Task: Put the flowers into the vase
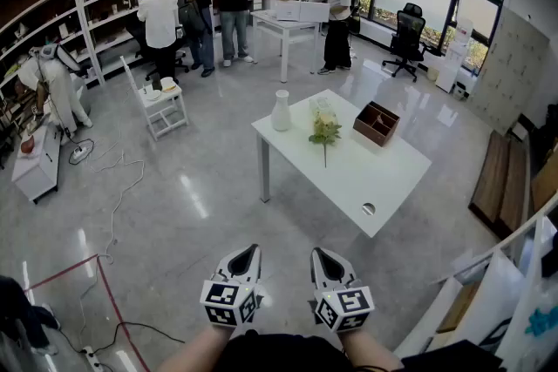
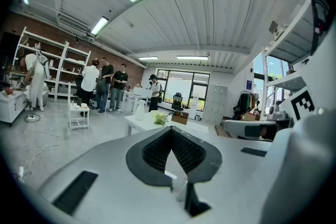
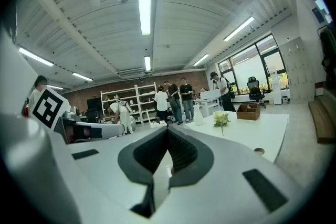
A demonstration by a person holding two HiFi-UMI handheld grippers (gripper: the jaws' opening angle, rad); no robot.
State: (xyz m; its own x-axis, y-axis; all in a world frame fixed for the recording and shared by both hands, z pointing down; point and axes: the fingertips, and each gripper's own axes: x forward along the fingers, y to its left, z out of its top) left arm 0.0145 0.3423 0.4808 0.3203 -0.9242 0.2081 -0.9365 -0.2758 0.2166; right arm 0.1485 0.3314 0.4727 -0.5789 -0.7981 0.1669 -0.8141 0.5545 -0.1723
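Observation:
A white vase stands upright at the far left corner of a white table. A bunch of pale green flowers lies flat on the table just right of the vase, its stem pointing toward me. My left gripper and right gripper hover side by side over the floor, well short of the table. Both are shut with nothing between the jaws. The left gripper view shows its gripper aimed at the vase and flowers. The right gripper view shows its gripper, the vase and flowers.
A brown wooden box sits on the table right of the flowers, and a round hole marks the near edge. Several people stand at the back by another white table. A small white rack, shelves and floor cables are to the left.

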